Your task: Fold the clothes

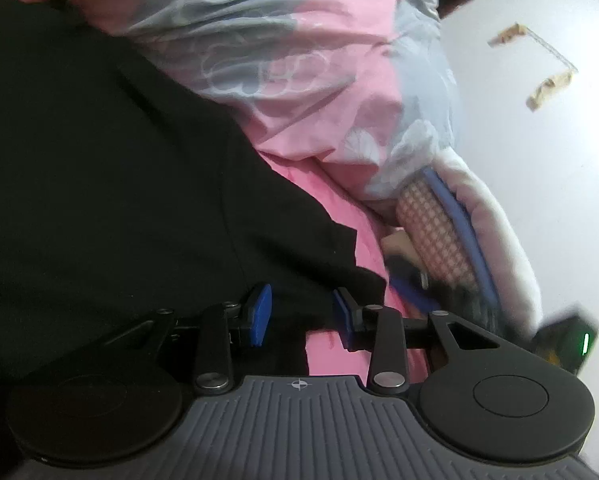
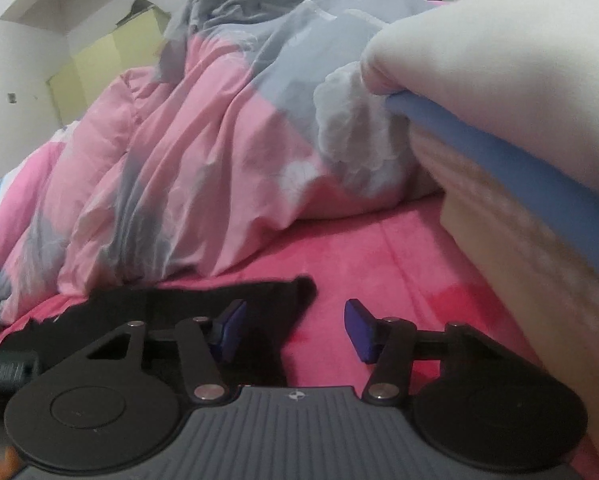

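black garment laid out on a pink bed, both grippers low at its edge

the pink sheet [image 2: 379, 248] gives a flat place to fold on, with the pink-and-grey quilt [image 2: 203, 152] bunched behind, seemingly shoved clear. the black garment [image 1: 99, 168] lies spread across the sheet. the left gripper [image 1: 301, 314] hovers over its hem, jaws spread with cloth under the gap but not pinched, probably lining up a grab. the right gripper [image 2: 295, 330] stands spread too, one pad over a black corner, the other over bare sheet.
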Action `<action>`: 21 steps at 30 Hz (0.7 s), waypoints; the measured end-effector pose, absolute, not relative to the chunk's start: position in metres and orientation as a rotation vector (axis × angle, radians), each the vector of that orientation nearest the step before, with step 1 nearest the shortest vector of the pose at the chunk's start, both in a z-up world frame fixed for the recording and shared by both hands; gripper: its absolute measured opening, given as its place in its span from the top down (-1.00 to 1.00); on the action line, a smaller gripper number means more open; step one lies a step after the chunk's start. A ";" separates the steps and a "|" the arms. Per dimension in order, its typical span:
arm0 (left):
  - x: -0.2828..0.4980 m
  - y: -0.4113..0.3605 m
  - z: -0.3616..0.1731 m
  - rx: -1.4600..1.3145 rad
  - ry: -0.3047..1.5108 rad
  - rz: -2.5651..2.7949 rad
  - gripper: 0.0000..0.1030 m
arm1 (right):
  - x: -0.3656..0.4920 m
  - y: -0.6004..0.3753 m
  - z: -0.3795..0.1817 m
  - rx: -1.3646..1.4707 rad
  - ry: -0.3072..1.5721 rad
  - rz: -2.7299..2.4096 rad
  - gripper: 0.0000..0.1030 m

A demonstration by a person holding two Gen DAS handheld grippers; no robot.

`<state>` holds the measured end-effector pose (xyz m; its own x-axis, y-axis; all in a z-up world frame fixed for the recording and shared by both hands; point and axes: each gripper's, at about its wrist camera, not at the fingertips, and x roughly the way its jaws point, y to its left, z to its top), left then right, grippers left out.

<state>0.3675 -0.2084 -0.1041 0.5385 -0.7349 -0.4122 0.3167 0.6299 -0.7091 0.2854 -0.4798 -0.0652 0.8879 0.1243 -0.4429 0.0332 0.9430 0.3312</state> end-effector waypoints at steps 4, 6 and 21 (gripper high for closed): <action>0.364 -0.206 -0.106 -0.597 0.745 -0.685 0.31 | 0.333 -0.485 -0.066 0.375 0.570 0.023 -0.05; 0.365 -0.203 -0.108 -0.624 0.746 -0.693 0.31 | 0.352 -0.485 -0.069 0.372 0.614 0.039 0.17; 0.365 -0.203 -0.108 -0.625 0.733 -0.696 0.31 | 0.356 -0.459 -0.049 0.114 0.419 0.044 0.97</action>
<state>0.3649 -0.2029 -0.1079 0.5462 -0.7469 -0.3792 0.3404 0.6115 -0.7143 0.3561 -0.4592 -0.0486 0.9127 0.0660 -0.4033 -0.0190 0.9926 0.1196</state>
